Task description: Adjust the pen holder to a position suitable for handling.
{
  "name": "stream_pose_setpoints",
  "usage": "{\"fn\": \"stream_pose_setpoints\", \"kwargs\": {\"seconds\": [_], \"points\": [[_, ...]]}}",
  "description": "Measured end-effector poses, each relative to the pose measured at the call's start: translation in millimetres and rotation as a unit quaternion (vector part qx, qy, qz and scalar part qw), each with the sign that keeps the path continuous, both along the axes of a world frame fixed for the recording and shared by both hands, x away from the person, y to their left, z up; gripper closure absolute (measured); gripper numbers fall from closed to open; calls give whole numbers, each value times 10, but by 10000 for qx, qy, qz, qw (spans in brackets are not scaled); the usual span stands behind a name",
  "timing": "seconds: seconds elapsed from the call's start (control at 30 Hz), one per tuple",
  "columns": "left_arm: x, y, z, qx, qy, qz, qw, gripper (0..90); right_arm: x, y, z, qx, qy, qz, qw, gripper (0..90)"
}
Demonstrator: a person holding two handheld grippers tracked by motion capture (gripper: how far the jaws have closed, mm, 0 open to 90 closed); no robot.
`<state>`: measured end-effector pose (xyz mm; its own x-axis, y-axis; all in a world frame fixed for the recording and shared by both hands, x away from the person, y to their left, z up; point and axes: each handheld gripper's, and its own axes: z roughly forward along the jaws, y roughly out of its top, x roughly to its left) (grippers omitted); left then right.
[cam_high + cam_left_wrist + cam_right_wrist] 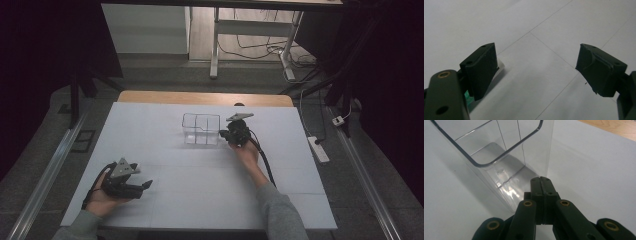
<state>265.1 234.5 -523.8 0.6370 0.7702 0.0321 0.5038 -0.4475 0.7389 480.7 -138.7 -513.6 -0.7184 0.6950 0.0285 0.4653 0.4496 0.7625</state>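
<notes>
So the right gripper (226, 133) sits just right of centre in the high view, forearm stretched up from the bottom edge, sleeve at the lower right, hand wrapped around the body. Its jaws are pressed flat together with nothing between them, tips right against the side wall of the clear plastic container (200, 129), near its bottom. In the right gripper view that container (499, 157) fills the upper left, tips (540, 180) at its lower corner. The left gripper (145, 186) is down in the lower left, hand resting on the white table cover (200, 185), pointing right, jaws spread wide and empty.
</notes>
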Motion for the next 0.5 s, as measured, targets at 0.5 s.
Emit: {"fn": "stream_pose_setpoints", "kwargs": {"seconds": [0.5], "points": [[-10,-4,-6,18,15,15,10000,173,60,78,5,95,58,94,9999,894]]}}
